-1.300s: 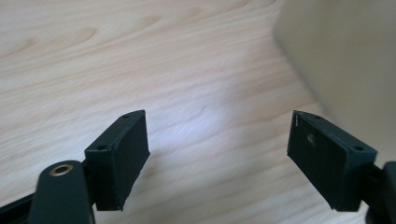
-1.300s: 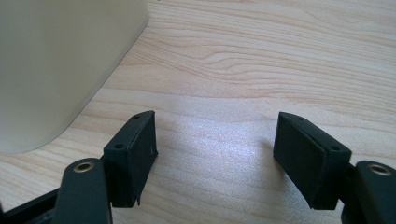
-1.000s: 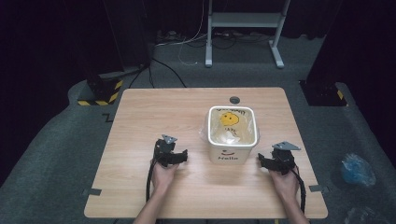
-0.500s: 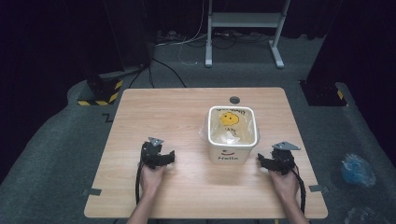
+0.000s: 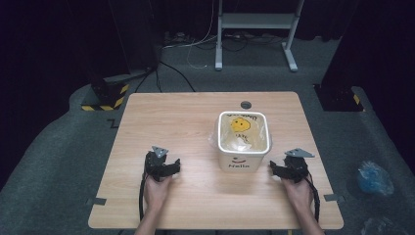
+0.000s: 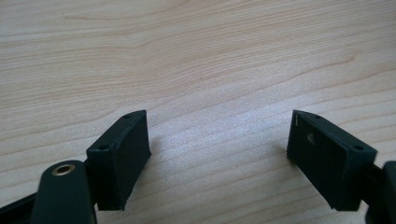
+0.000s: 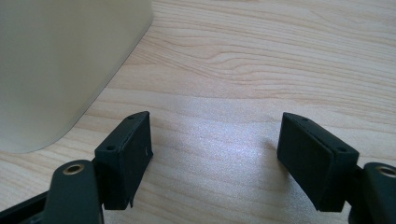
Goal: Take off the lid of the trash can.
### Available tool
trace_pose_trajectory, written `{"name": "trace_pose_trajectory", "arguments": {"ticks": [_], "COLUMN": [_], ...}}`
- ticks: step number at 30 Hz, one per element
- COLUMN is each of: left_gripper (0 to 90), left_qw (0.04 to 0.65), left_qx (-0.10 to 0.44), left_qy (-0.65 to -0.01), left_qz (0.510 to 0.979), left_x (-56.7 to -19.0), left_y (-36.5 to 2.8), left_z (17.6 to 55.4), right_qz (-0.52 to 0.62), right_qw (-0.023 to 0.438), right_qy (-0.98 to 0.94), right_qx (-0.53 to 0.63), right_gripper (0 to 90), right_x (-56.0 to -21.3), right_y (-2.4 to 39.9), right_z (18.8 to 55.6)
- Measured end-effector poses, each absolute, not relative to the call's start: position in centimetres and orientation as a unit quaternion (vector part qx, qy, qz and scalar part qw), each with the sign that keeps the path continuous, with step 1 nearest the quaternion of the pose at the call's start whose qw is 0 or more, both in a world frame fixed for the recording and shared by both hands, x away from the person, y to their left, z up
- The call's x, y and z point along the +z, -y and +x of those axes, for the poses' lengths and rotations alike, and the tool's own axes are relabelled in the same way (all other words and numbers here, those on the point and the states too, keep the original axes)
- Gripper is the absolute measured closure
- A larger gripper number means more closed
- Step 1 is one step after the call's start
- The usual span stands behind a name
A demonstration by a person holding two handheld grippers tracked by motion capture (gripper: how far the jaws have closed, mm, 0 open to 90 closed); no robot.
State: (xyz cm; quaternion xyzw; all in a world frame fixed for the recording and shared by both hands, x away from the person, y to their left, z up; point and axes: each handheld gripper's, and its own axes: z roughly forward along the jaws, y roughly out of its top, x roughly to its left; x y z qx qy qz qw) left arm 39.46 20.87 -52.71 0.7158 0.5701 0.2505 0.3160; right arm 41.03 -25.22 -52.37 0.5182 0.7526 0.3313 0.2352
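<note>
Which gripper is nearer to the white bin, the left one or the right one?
The right. The right gripper sits just beside the white bin, at its lower right corner, jaws open. The left gripper rests farther off on the table, also open.

Each black hand-held gripper, left (image 5: pixel 172 166) and right (image 5: pixel 275 169), carries a grey triangular plate, brass-coloured pivots, seemingly bare forearms behind.

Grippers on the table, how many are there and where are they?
2. The left gripper rests on the wooden table, apart from the white bin on its left. The right gripper sits close beside the bin's right. Both are open.
</note>
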Motion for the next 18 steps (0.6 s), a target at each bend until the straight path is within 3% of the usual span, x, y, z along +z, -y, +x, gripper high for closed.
{"name": "trace_pose_trajectory", "arguments": {"ticks": [4,7,18], "left_gripper": [20.9,21.0,21.1], "left_qw": [0.315,0.316,0.316], "left_qx": [0.25,0.25,0.248], "left_qy": [-0.569,-0.57,-0.57], "left_qz": [0.717,0.715,0.717], "left_x": [-52.7,-52.7,-52.7], "left_y": [-20.9,-20.9,-20.9], "left_z": [39.5,39.5,39.4], "right_qz": [0.528,0.531,0.527], "right_qw": [0.238,0.239,0.217], "right_qy": [-0.747,-0.745,-0.755], "right_qx": [0.326,0.325,0.325], "right_gripper": [19.7,19.9,31.4], "right_x": [-52.4,-52.4,-51.3], "right_y": [25.2,25.2,25.7], "right_z": [41.1,41.1,41.0]}}
